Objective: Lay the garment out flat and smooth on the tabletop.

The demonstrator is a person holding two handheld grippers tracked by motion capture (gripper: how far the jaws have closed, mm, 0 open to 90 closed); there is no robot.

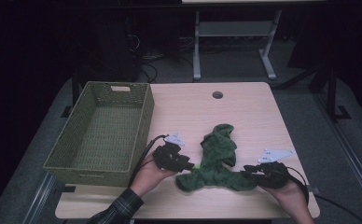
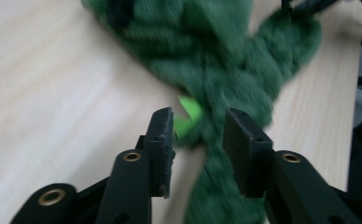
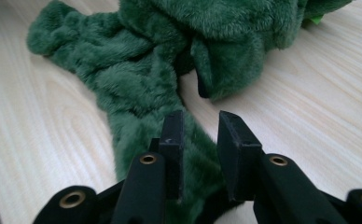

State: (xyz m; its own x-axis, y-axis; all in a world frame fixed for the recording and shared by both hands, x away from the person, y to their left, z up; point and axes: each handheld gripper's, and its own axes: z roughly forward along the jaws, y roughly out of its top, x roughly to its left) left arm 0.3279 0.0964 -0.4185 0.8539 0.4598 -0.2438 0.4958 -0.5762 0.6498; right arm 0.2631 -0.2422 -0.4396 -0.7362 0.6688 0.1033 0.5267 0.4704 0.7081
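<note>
Green fuzzy cloth (image 1: 218,161) lies crumpled on the wooden surface (image 1: 244,112), lower centre of the high view, running from mid-frame down toward the near edge. Small bright green tag (image 2: 186,115) pokes out at its lower left side.

Left tool (image 1: 188,164) sits at the cloth's lower left end, held by a hand (image 1: 149,177) with a plaid sleeve (image 1: 118,207). In the left gripper view its jaws are parted a moderate way, with cloth lying between and under them; gripping or not, cannot tell, view is blurred.

Right tool (image 1: 246,170) is at the cloth's lower right end. In the right gripper view the jaws stand a narrow gap apart over a strip of the fuzzy fabric; not clamped on it as far as visible.

Woven green basket (image 1: 88,165) sits at the left of the surface, well apart from the cloth. Round hole (image 1: 217,95) in the surface near the far edge.
</note>
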